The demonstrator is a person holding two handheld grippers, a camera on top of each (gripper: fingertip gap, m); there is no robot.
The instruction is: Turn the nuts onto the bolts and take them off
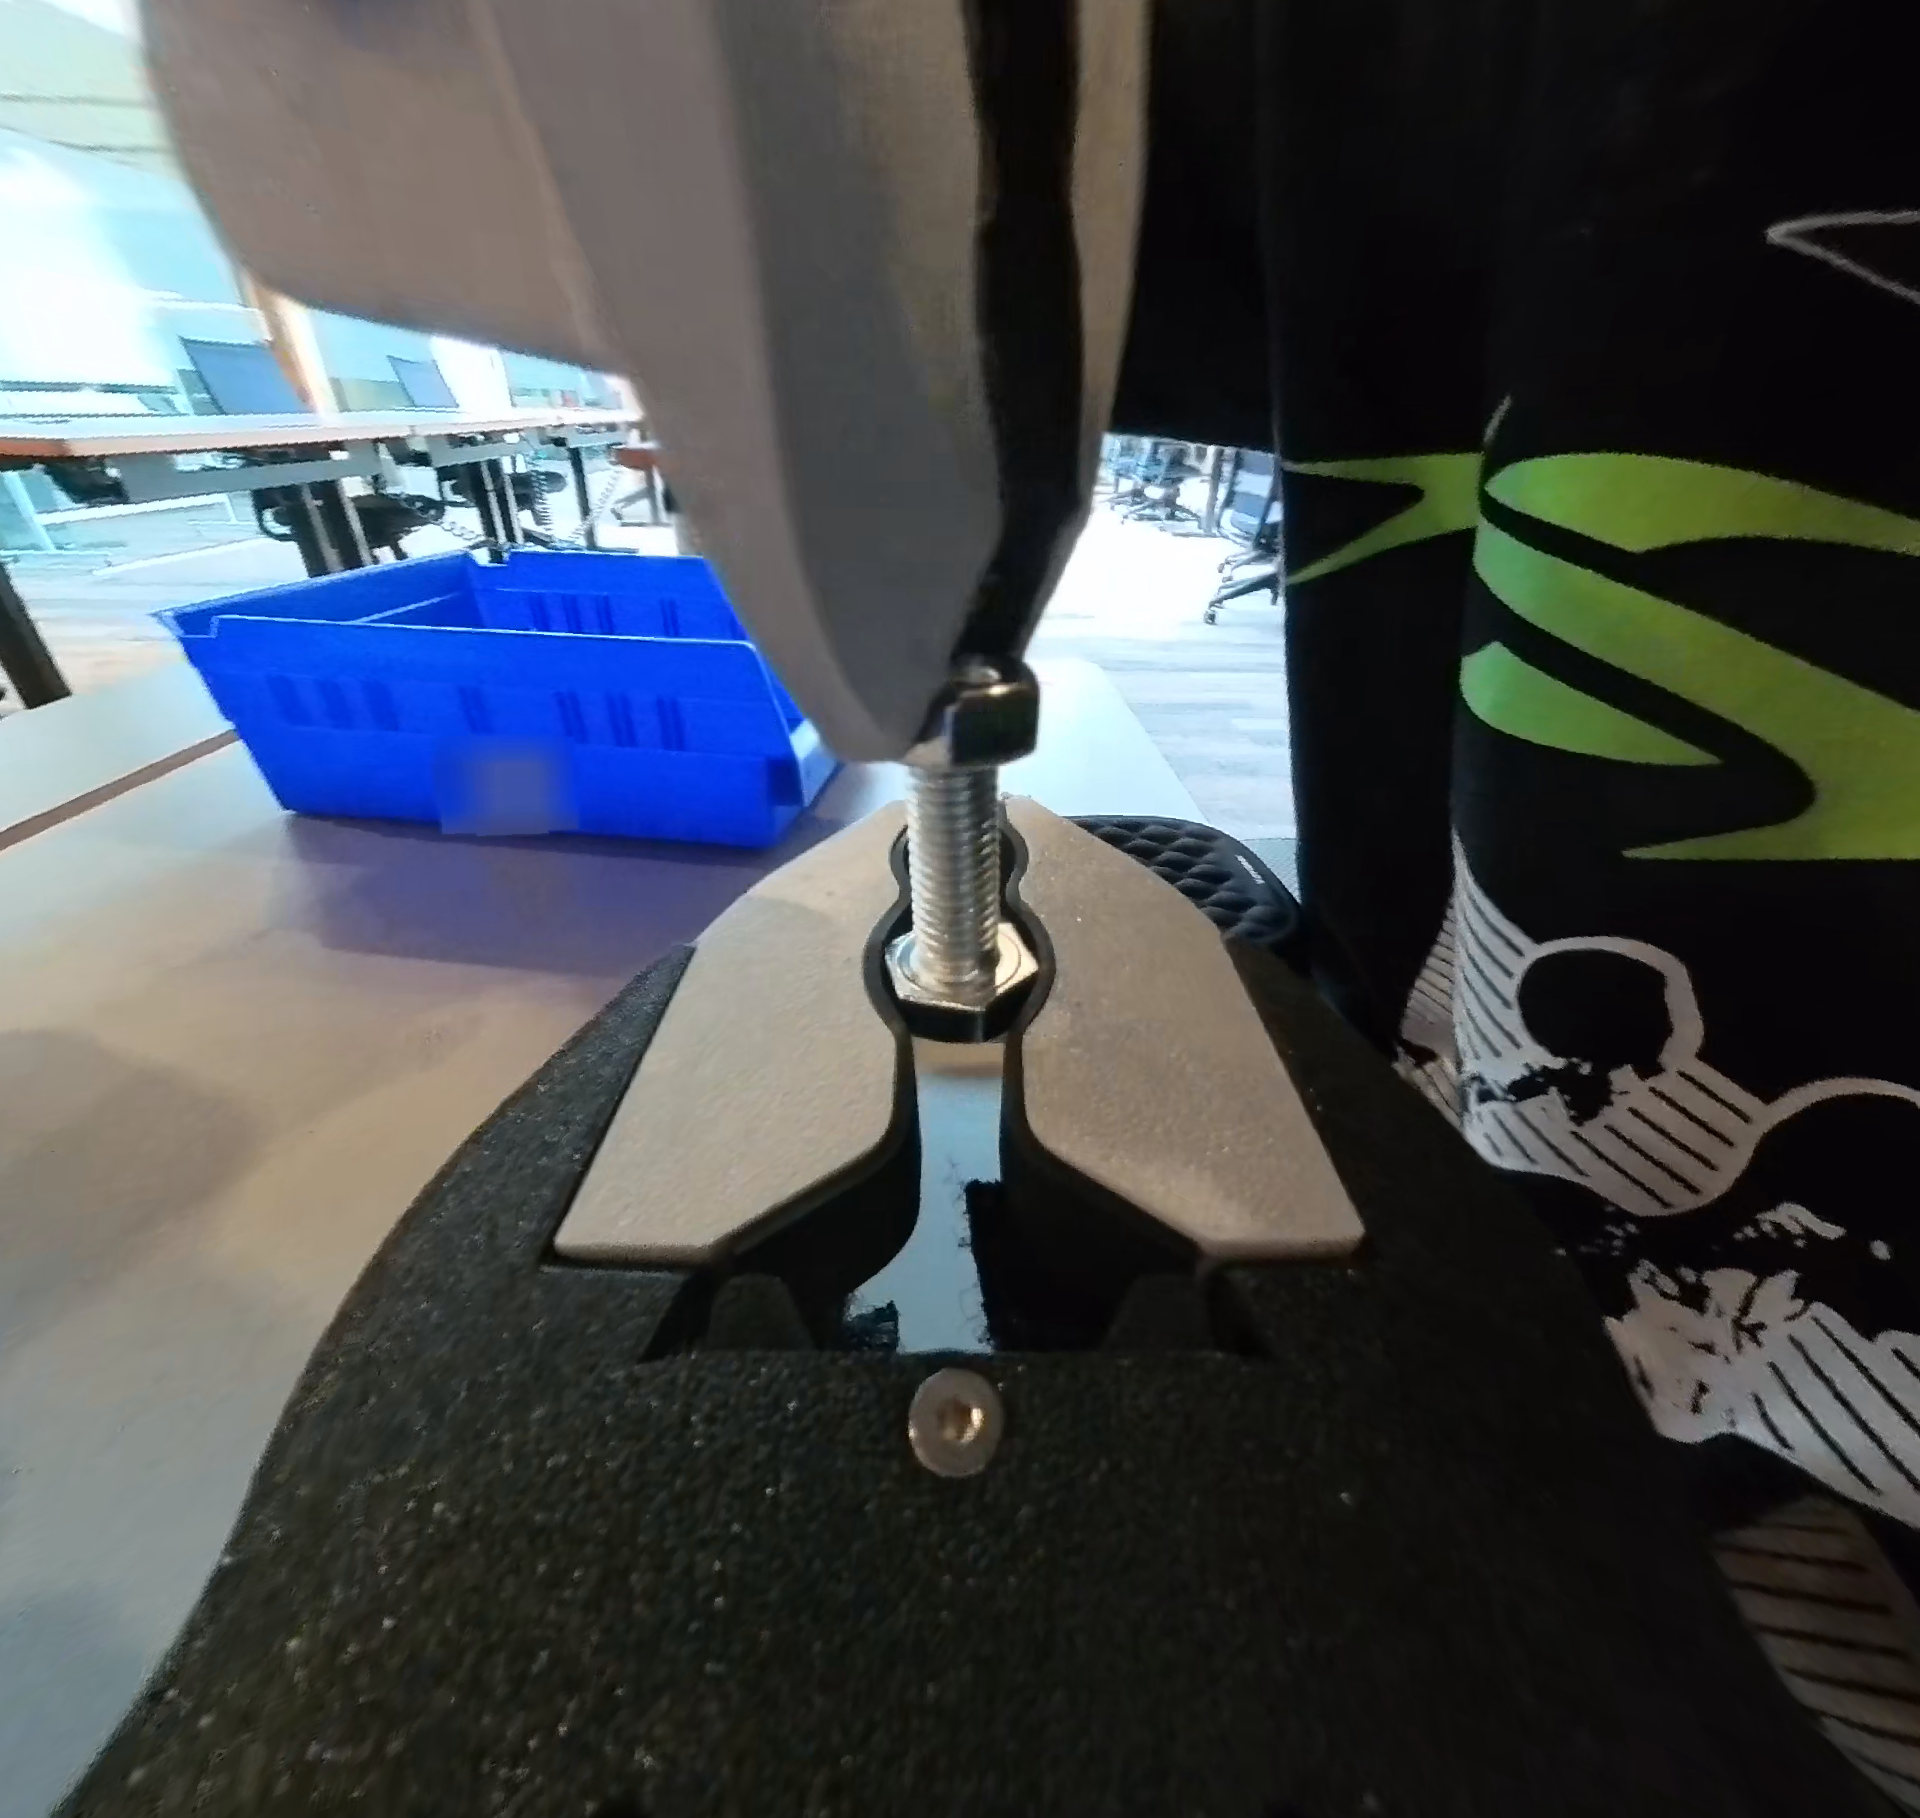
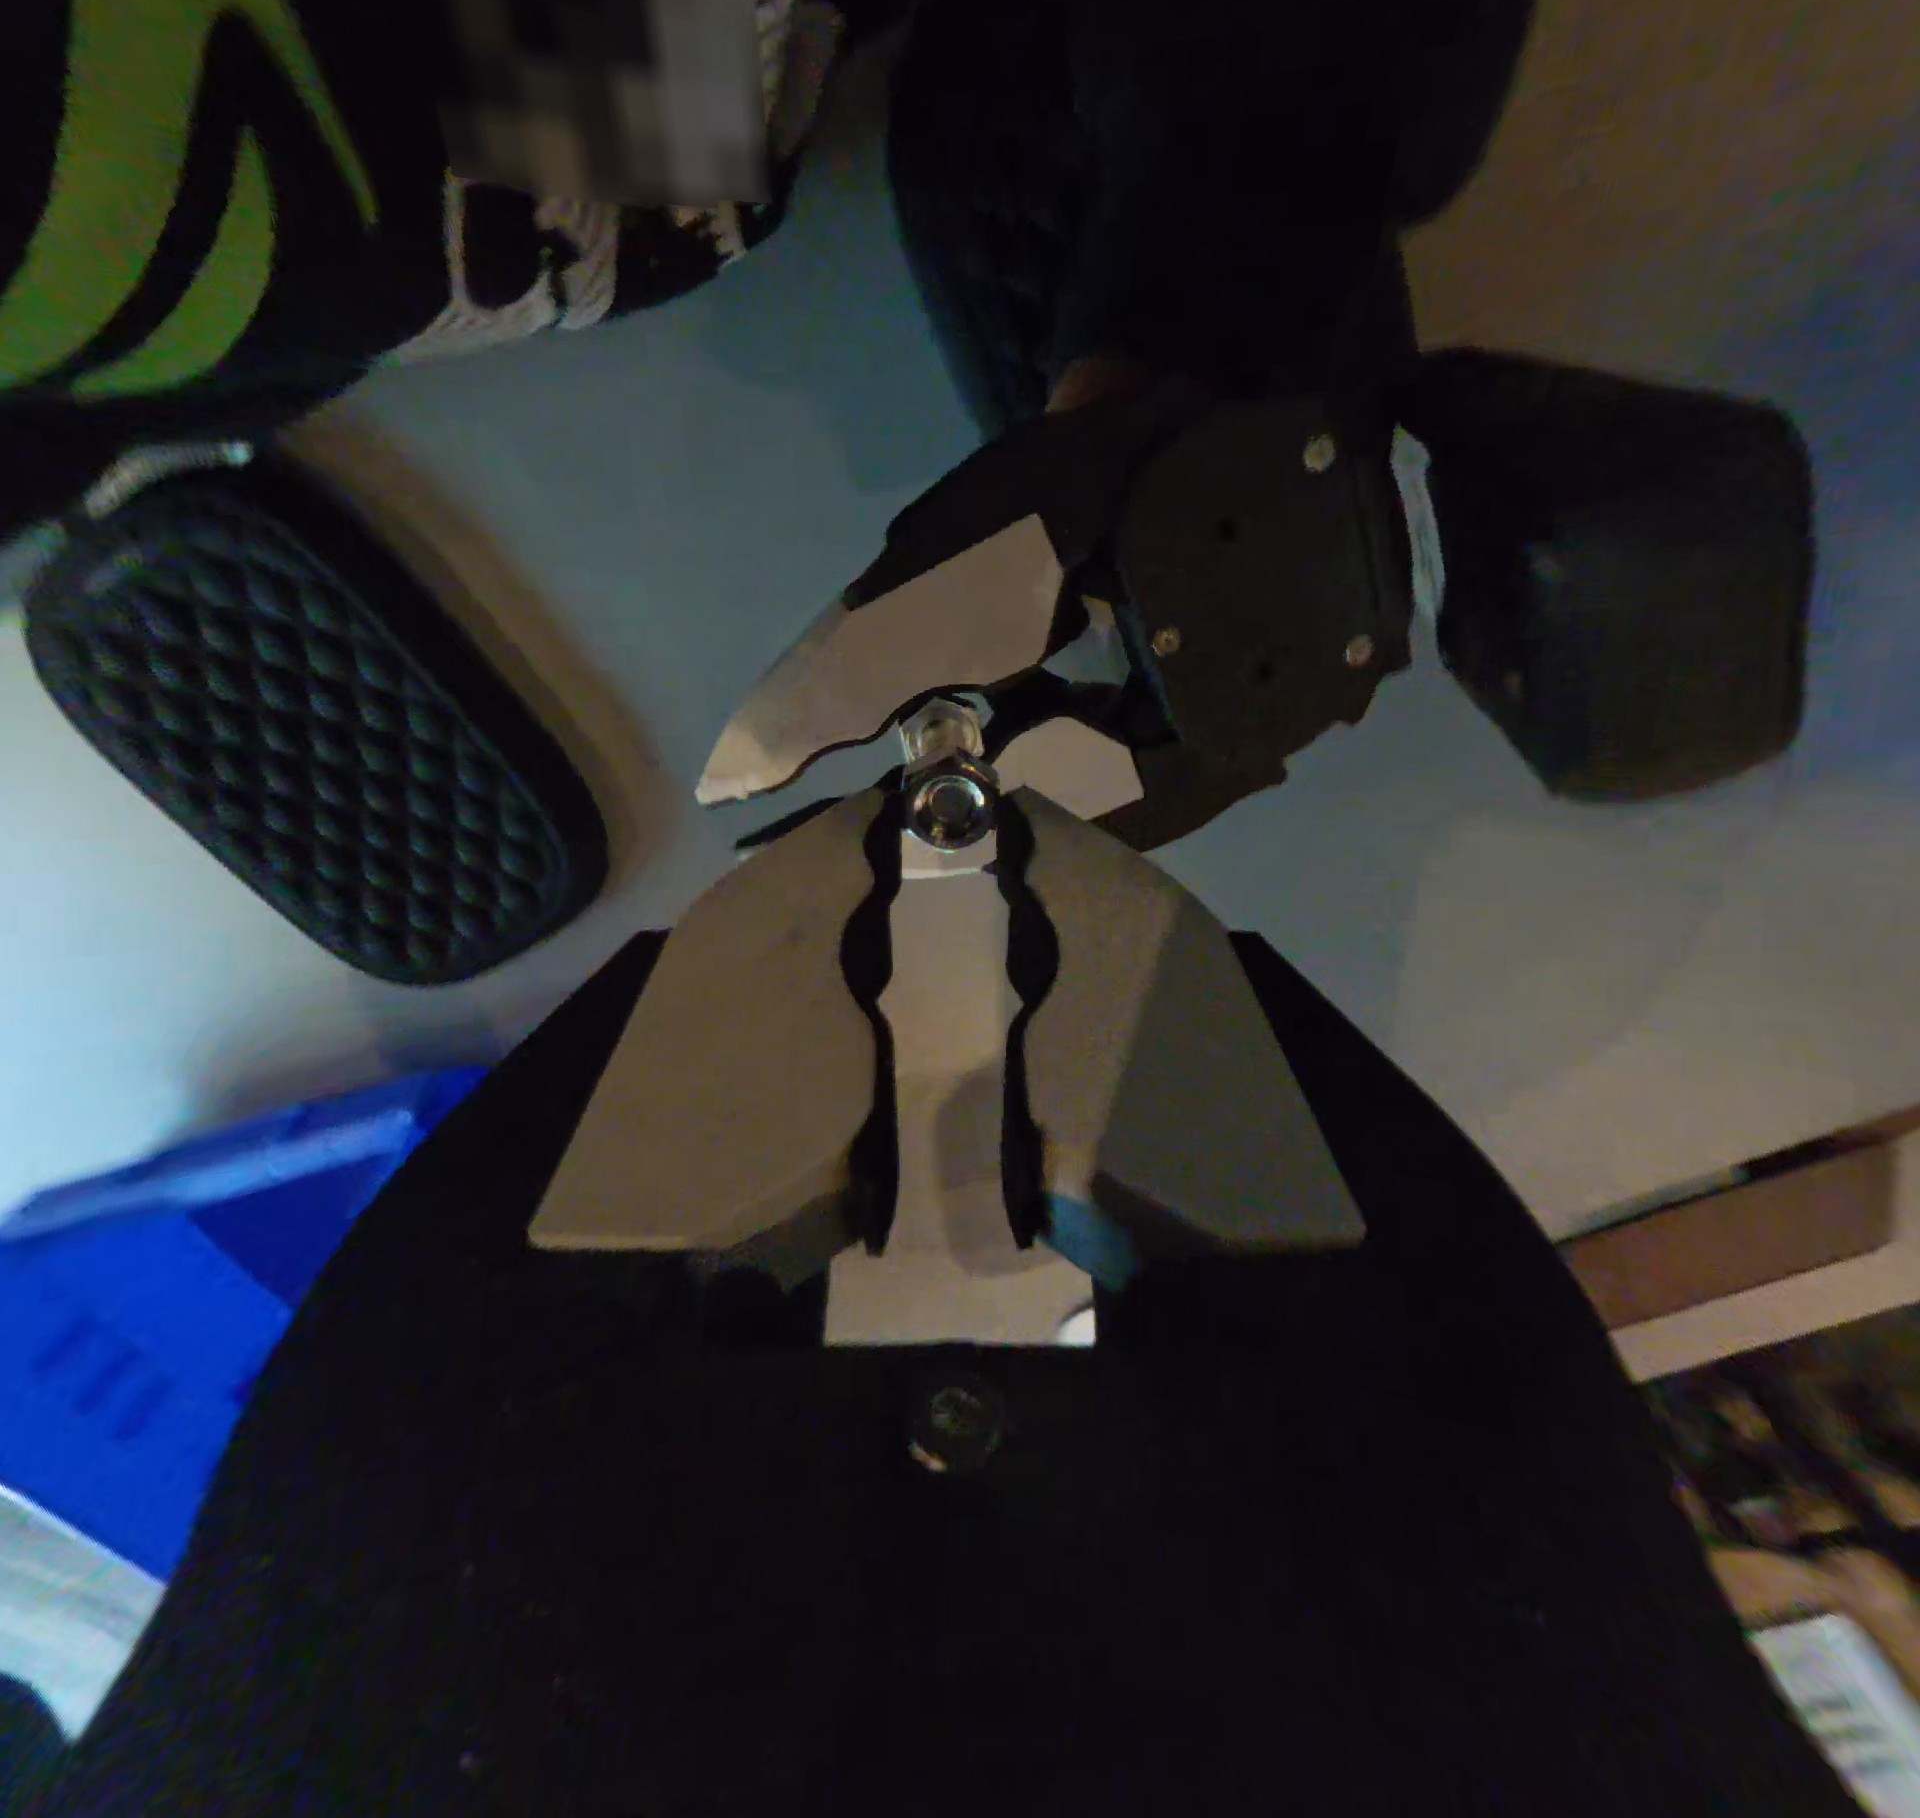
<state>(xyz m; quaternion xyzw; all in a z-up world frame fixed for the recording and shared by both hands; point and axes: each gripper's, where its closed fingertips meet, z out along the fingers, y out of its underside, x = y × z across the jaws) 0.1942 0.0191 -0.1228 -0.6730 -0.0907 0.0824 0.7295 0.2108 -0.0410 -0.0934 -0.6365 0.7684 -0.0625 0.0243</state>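
we are gripping the nut [image 1: 956, 984] with the left tongs [image 1: 956, 927], whose fingers are clenched around its flats, with the threaded shaft of the bolt [image 1: 951, 869] standing up between the fingertips. the right tongs [image 1: 971, 719] are coming down from above and are clamped on the bolt's head end, where a dark hex piece is showing at their tip. so the pair is being held in the air between both tools, above the tabletop [image 1: 260, 989] and in front of the person's black printed shirt [image 1: 1662, 729].

in the right wrist view we are looking down the bolt end-on: the right tongs [image 2: 948, 823] are pinching its shiny head [image 2: 943, 810] at the very tips, and the left tongs [image 2: 904, 719] are crossing just beyond it.

judging progress, the nut is sitting well along the thread, with a good stretch of bare thread between it and the head. we cannot tell from this moment alone whether it is being wound on or wound off. either way, more turning is left before the nut is seated or free.

a blue bin [image 1: 499, 698] is resting on the tabletop behind, and a black mesh-textured pad [image 2: 301, 729] is lying nearby. we are seeing no other bolts or nuts, so we cannot say how many remain.
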